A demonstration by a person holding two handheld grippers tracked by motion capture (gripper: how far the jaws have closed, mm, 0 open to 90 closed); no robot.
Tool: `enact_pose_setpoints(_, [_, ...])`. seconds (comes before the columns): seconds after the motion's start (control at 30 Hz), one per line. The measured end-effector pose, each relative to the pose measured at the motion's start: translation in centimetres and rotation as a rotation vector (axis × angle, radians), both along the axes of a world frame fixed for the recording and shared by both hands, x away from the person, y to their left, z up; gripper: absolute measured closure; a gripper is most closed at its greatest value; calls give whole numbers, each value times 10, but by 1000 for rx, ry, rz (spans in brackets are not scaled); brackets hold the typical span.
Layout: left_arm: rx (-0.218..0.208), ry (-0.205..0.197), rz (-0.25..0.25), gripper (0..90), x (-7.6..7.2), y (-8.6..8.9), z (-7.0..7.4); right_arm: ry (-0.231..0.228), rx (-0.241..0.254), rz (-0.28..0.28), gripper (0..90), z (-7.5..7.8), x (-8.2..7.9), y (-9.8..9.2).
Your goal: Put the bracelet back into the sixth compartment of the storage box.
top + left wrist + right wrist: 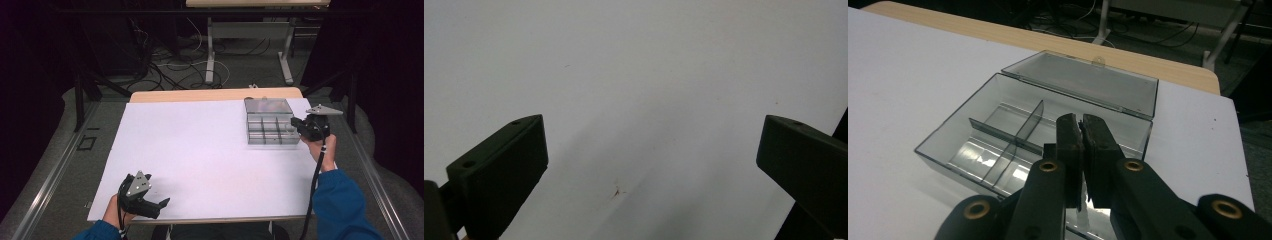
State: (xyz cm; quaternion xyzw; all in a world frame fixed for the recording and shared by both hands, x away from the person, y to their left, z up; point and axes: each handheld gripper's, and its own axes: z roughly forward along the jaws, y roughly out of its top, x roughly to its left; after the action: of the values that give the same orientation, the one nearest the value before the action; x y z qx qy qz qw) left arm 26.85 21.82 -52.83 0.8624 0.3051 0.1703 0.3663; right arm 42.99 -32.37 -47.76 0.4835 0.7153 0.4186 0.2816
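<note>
Work seems centred on one clear compartment box (269, 127), lid open, at the table's (200, 150) far right. The right gripper (1082, 131) pokes over its near compartments, jaws clenched, apparently on some thin piece I cannot identify. The left gripper (150, 202) idles, jaws spread. Releasing looks next.

From my station I can read no text, label, brand or number on anything in these views.
</note>
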Motion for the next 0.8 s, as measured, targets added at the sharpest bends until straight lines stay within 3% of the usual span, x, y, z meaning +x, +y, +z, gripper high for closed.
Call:
enact_pose_setpoints(0.1, [2, 0, 2, 0, 0, 0, 0, 9, -10, -10, 869, -4, 4, -1])
enact_pose_setpoints(0.3, [0, 1, 0, 0, 0, 0, 0, 18, -80, -28, 867, -12, 9, 0])
enact_pose_setpoints(0.47, [2, 0, 1, 0, -1, 0, 0, 44, -97, -41, 864, -20, 12, 1])
enact_pose_setpoints(0.53, [-6, -19, 7, 0, -1, 0, -1, 66, -96, -39, 851, -23, 14, 3])
enact_pose_setpoints(0.67, [1, -7, 0, 0, -1, 1, 1, 113, -74, 2, 655, -26, 16, 7])
enact_pose_setpoints(0.8, [1, -2, -2, 0, -2, 1, 1, 138, -40, 41, 538, -24, 13, 11])
